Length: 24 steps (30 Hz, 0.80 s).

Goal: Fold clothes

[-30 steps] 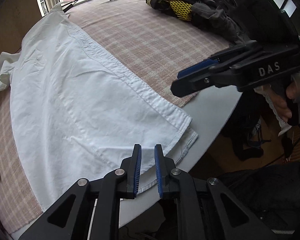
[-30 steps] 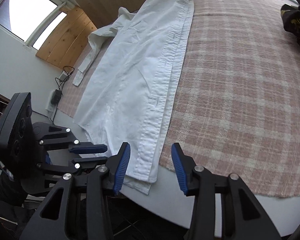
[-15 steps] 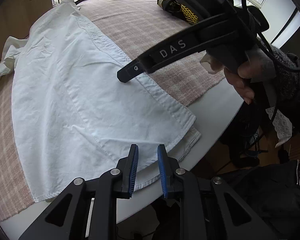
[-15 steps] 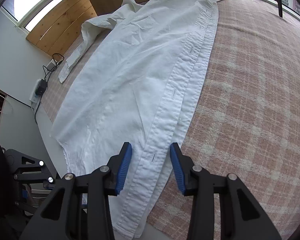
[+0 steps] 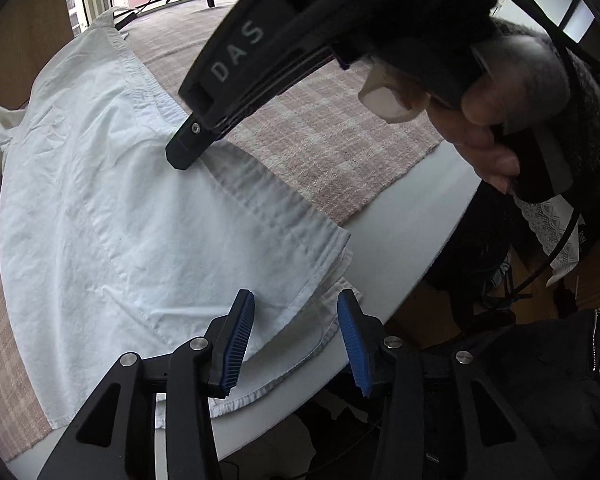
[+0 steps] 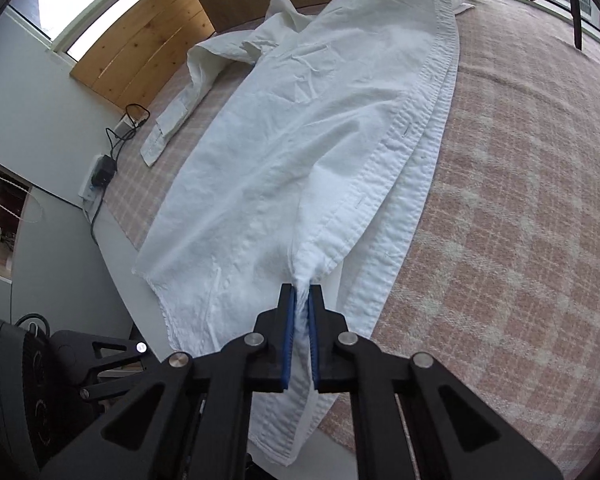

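Observation:
A white shirt (image 5: 112,216) lies flat on a pink checked cloth (image 5: 332,140); its front band (image 6: 416,120) runs away from me. My right gripper (image 6: 300,300) has its jaws closing on a pinched ridge of the shirt's front panel beside that band, and the blue pads press the fabric. In the left wrist view its black fingers (image 5: 188,148) come down onto the shirt, with a hand (image 5: 488,148) on the grip. My left gripper (image 5: 296,332) hovers over the shirt's hem corner (image 5: 324,264). Its jaws are opening, with the hem under the gap and the pads clear of it.
The cloth covers a white round table whose bare rim (image 5: 412,216) curves past the hem. One sleeve (image 6: 180,116) trails off to the far left. A power strip with cables (image 6: 100,172) lies by the table's left edge. Dark clothing (image 5: 540,380) is below the rim.
The right gripper has swung in over the shirt and its jaws have gone from wide apart to pinched on the fabric. The left gripper's jaws have spread from nearly together to well apart.

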### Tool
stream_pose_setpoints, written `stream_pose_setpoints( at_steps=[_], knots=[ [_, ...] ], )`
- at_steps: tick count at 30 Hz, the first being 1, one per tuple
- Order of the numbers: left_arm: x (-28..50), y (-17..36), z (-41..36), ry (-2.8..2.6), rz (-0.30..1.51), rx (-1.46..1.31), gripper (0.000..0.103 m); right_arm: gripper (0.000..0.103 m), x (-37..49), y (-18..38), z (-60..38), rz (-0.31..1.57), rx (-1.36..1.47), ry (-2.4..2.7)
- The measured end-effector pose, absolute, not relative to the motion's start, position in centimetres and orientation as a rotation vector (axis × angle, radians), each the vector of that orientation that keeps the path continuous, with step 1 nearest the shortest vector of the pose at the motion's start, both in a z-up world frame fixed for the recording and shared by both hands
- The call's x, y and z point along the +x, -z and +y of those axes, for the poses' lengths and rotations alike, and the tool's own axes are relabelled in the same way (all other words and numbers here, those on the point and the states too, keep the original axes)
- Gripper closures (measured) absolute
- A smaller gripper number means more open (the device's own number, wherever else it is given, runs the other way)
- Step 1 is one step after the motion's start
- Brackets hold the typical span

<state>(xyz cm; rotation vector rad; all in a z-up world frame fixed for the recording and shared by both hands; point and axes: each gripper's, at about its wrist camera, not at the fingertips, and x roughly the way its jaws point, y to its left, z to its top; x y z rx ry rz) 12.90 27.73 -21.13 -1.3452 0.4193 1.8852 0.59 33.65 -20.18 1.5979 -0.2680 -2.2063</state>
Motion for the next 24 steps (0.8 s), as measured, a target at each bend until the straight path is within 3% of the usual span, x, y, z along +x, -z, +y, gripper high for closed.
stream_pose_setpoints(
  at_steps=[4, 7, 9, 10, 13, 17, 22, 24],
  knots=[
    [12.4, 21.9, 28.2, -1.915, 0.448, -1.359, 0.069, 0.096, 0.7, 20.6, 34.6, -0.357, 1.617, 2.170],
    [12.0, 22.0, 27.7, -1.912, 0.420, -1.384, 0.098, 0.096, 0.4, 20.3, 34.5, -0.428, 1.605, 2.139],
    [11.8, 21.3, 26.8, -1.934, 0.363, -1.386, 0.097, 0.096, 0.1, 19.9, 34.3, -0.462, 1.594, 2.121],
    [11.7, 20.8, 26.2, -1.953, 0.331, -1.386, 0.090, 0.096, 0.1, 19.6, 34.2, -0.450, 1.588, 2.124],
    [11.5, 19.2, 24.4, -2.027, 0.243, -1.379, 0.053, 0.096, -0.1, 19.1, 33.8, -0.465, 1.576, 2.103],
    [9.4, 18.7, 24.2, -2.057, 0.098, -1.398, 0.048, 0.096, -0.7, 19.3, 32.5, -0.450, 1.582, 2.091],
    [7.8, 19.9, 25.6, -2.101, 0.129, -1.446, 0.048, 0.096, -1.4, 19.4, 31.2, -0.521, 1.568, 2.023],
    [7.6, 20.1, 25.3, -2.112, 0.119, -1.438, 0.059, 0.096, -1.6, 19.5, 31.0, -0.567, 1.559, 1.981]
  ],
)
